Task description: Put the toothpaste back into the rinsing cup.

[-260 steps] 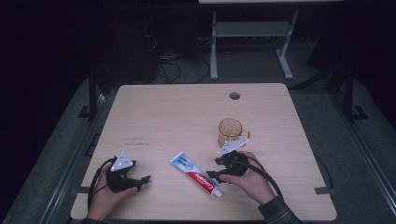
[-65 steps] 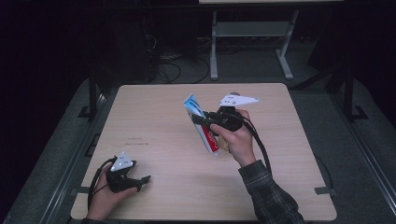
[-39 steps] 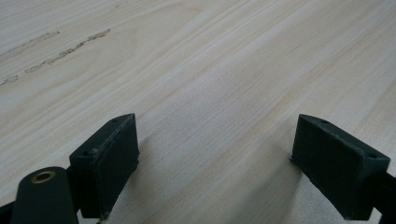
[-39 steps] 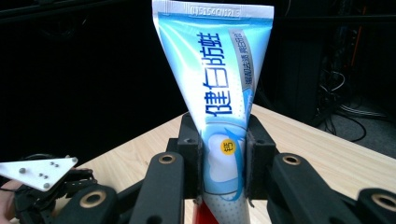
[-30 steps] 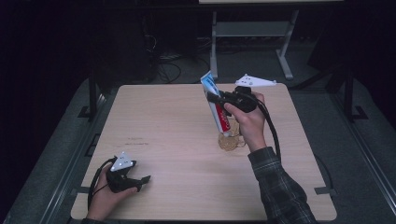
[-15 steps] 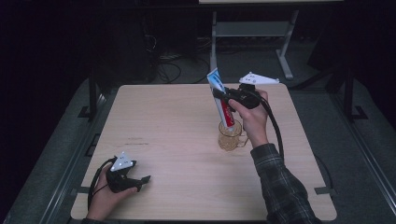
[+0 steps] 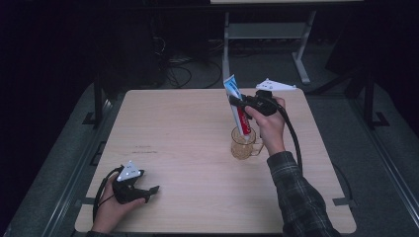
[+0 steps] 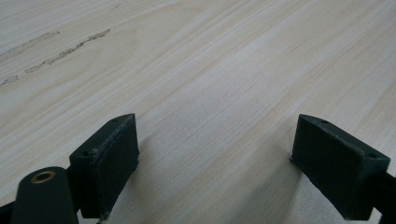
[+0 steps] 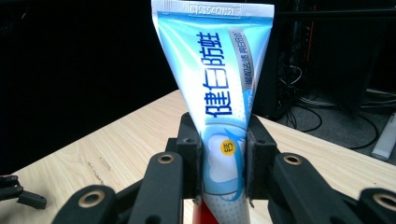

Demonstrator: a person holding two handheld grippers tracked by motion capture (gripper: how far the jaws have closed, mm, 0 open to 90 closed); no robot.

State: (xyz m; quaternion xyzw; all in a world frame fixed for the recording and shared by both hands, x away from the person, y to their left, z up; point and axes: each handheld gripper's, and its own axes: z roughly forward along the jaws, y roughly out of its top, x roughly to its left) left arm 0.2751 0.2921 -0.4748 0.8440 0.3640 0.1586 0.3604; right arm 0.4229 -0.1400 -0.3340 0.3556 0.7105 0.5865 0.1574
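Where the right gripper (image 9: 223, 154) clamps it, the toothpaste tube (image 9: 219, 74) reads "健白防蛀".

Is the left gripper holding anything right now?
No, the left gripper has its fingers spread apart over bare table, with nothing between them.

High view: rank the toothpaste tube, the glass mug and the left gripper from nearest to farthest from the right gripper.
1. Toothpaste tube: clamped in the right gripper, held upright.
2. Glass mug: directly below the tube, right of the table's centre.
3. Left gripper: at the near left corner, resting on the table.
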